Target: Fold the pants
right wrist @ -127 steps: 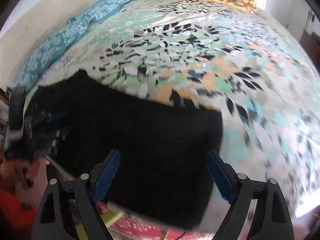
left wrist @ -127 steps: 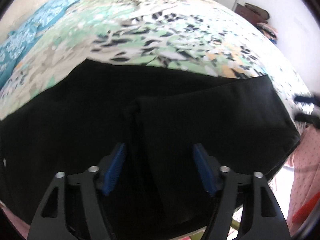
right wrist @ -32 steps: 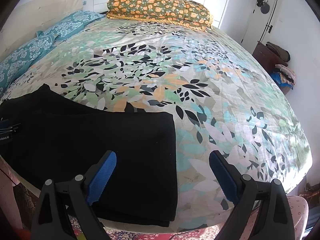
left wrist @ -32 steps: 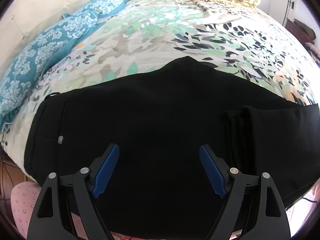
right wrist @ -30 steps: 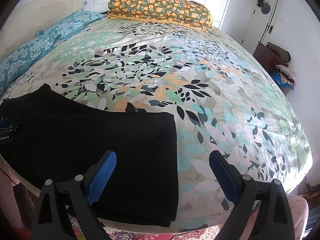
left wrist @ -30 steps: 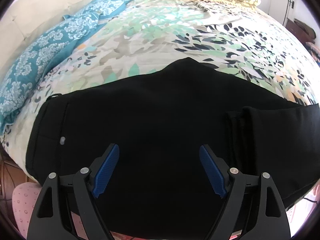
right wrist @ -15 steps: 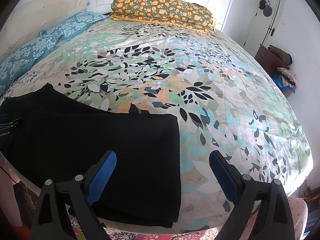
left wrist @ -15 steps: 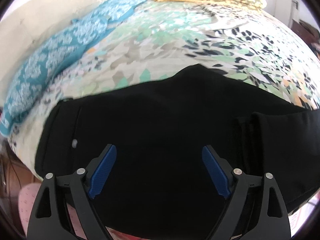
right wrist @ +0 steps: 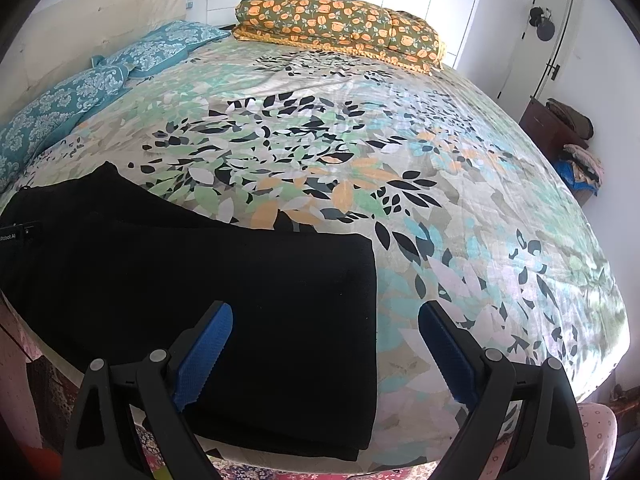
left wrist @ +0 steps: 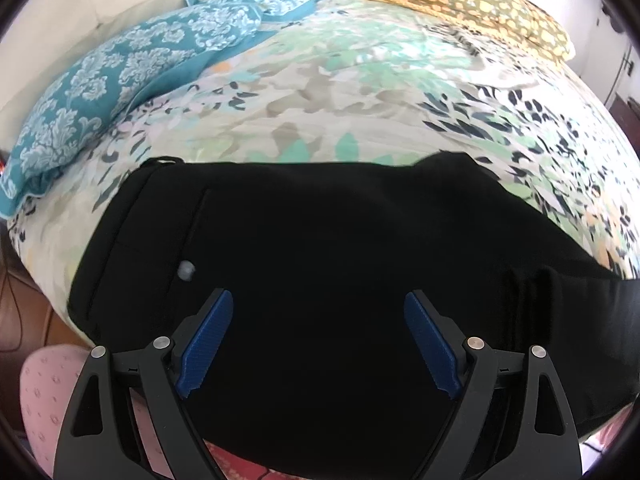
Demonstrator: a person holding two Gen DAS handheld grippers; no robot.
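Pants (left wrist: 320,260), half-folded on bed (right wrist: 440,200): I held both grippers (left wrist: 316,344) (right wrist: 324,354) released, aiming for waistband corners, pinching all layers.

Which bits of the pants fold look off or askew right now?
Nothing is damaged. The black pants lie flat on the leaf-print bedspread, partly folded: the folded leg end is a squared stack, but a small dark fabric point pokes out past its far edge. Both claws hover open, holding nothing.
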